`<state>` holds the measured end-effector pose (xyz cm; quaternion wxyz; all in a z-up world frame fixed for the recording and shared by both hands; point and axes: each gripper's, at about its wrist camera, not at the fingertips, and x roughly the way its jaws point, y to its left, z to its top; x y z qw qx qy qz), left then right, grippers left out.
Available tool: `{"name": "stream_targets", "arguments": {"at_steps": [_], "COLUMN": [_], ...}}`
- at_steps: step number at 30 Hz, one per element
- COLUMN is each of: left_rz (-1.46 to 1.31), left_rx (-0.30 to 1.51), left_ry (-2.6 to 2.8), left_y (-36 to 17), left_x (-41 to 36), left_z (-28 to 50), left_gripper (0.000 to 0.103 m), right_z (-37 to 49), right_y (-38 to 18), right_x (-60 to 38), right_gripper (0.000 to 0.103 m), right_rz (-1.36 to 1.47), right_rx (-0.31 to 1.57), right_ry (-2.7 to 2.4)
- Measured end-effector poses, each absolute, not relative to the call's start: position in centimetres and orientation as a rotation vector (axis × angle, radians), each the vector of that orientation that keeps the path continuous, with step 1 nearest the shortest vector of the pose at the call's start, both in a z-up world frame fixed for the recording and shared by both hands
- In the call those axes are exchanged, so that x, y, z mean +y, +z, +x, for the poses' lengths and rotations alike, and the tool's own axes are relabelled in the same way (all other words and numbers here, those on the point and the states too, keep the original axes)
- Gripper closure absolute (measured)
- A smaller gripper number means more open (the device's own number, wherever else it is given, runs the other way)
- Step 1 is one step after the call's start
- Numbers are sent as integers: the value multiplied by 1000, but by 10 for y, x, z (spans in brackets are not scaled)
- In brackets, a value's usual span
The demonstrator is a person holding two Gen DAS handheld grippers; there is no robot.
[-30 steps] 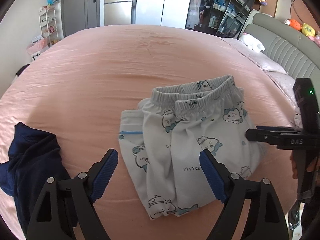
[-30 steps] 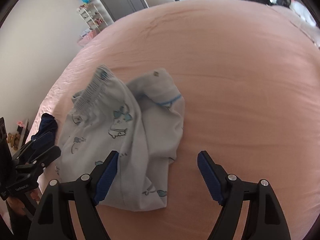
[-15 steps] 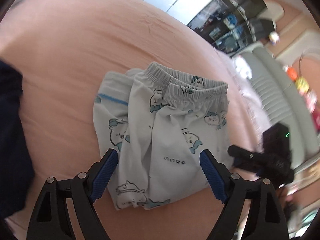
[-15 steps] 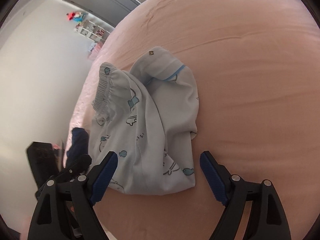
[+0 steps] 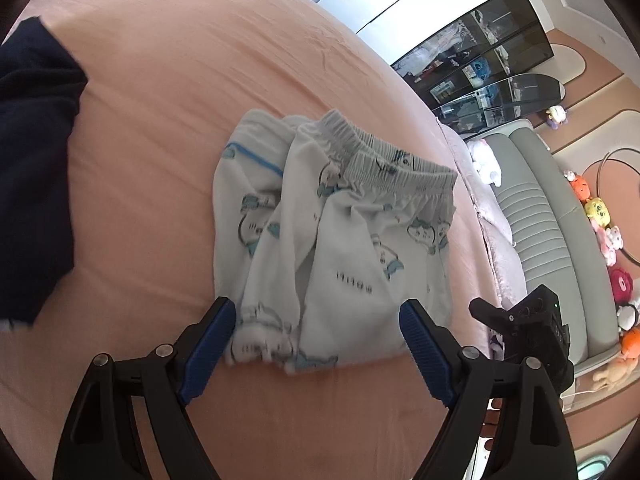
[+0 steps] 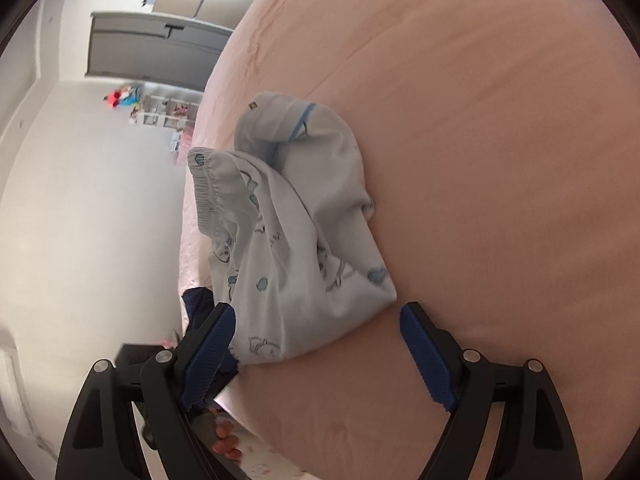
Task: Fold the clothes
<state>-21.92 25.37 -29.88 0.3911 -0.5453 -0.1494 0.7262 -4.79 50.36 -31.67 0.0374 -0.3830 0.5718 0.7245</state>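
Note:
White pyjama pants (image 5: 332,240) with blue cartoon prints lie folded on the pink bed sheet (image 5: 180,80), elastic waistband on the far side. My left gripper (image 5: 318,328) is open, its blue pads either side of the pants' near hem without pressing on it. In the right wrist view the same pants (image 6: 296,240) lie bunched near the bed's left edge. My right gripper (image 6: 316,332) is open too, with the pants' lower corner between its pads. The left wrist view also catches the right gripper (image 5: 520,320) at the pants' right side.
A dark navy garment (image 5: 32,160) lies on the bed to the left of the pants. The grey padded headboard (image 5: 560,220), a pale pillow (image 5: 486,160) and plush toys (image 5: 600,216) are at the right. The pink bed sheet (image 6: 480,120) spreads wide to the right.
Both grippers have rolled and come down closer to the pants. The pants' near edge, which lay beyond the fingertips, now sits between them. Both stay open.

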Motion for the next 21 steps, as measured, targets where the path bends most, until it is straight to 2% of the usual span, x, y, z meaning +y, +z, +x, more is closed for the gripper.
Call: {"name": "stream_targets", "arguments": {"at_steps": [5,10,13,16,18,21], "left_rz": [-1430,-1496,-1498,-1497,-1467,-1444], "left_rx": [-442,-670,-770,-781,-766,-738], "left_ry": [1835,1761,1711,1718,1731,1738], "left_y": [-301,-309,-314,-318,-317,-318], "left_x": [234,213,211,220,226,238], "left_z": [-209,-208,-206,-208,-211,-218], "left_gripper": [19,19,18,16,14,1], "right_z": [-34,-42,-54,-71,-80,-91], "right_y": [-328,-330,-326,-322,-320,-323], "right_x": [497,495,490,487,488,493], "right_gripper": [19,18,0,0,0,0], "right_rz": [-1076,-1052,-1029,-1055,-1047,-1027], "right_rx": [1930,1937,1929,1871,1855,1900], "right_ry": [2155,2110,2119,2110,2115,2120]}}
